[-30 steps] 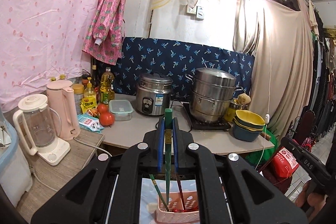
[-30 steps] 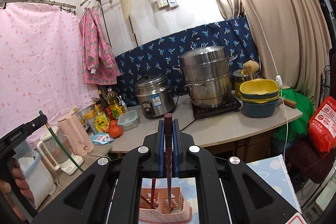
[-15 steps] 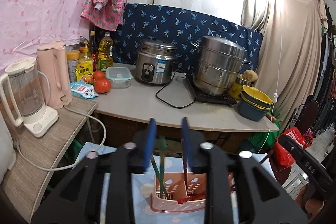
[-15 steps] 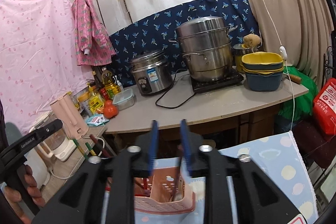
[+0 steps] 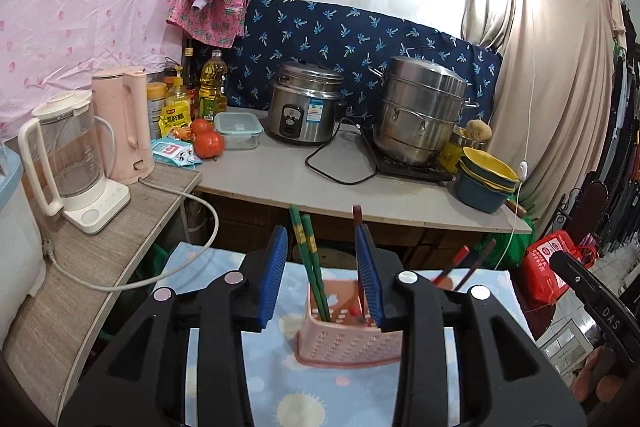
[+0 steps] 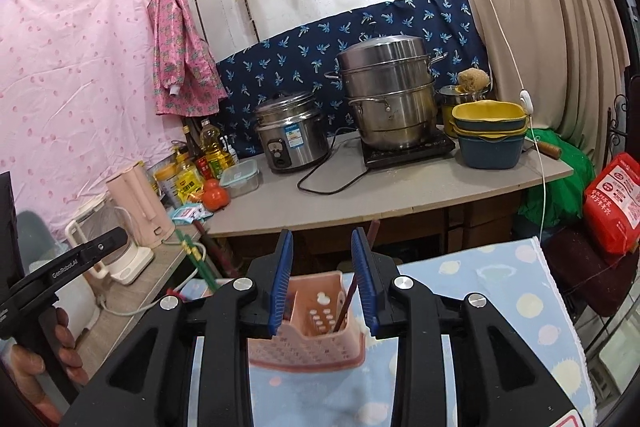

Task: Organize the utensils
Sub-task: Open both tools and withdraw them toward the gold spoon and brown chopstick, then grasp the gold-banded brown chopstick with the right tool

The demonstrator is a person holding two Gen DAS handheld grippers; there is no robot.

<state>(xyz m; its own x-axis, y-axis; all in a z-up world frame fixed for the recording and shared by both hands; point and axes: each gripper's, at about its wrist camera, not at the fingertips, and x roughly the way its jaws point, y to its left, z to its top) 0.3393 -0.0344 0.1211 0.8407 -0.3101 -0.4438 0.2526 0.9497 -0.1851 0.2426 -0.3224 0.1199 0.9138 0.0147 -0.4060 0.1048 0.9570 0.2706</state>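
A pink perforated utensil basket (image 5: 349,339) stands on a blue patterned cloth (image 5: 224,379). Two green chopsticks (image 5: 307,259) stand in its left part and a dark red chopstick (image 5: 357,223) stands in its right part. More red chopsticks (image 5: 460,263) lean out to the right. My left gripper (image 5: 322,275) is open and empty, just above and in front of the basket. In the right wrist view the basket (image 6: 308,339) holds a dark red chopstick (image 6: 352,291) between my open, empty right gripper's (image 6: 322,279) fingers.
A counter (image 5: 320,183) behind carries a rice cooker (image 5: 304,107), a steel steamer pot (image 5: 420,111), stacked bowls (image 5: 484,179), tomatoes (image 5: 208,143) and bottles. A blender (image 5: 68,155) and a pink kettle (image 5: 124,123) stand on a side shelf at left.
Both grippers opened and let go of their chopsticks, the green one from the left and the dark red one from the right. Both now stand in the basket. Both grippers drew back and tilted down.
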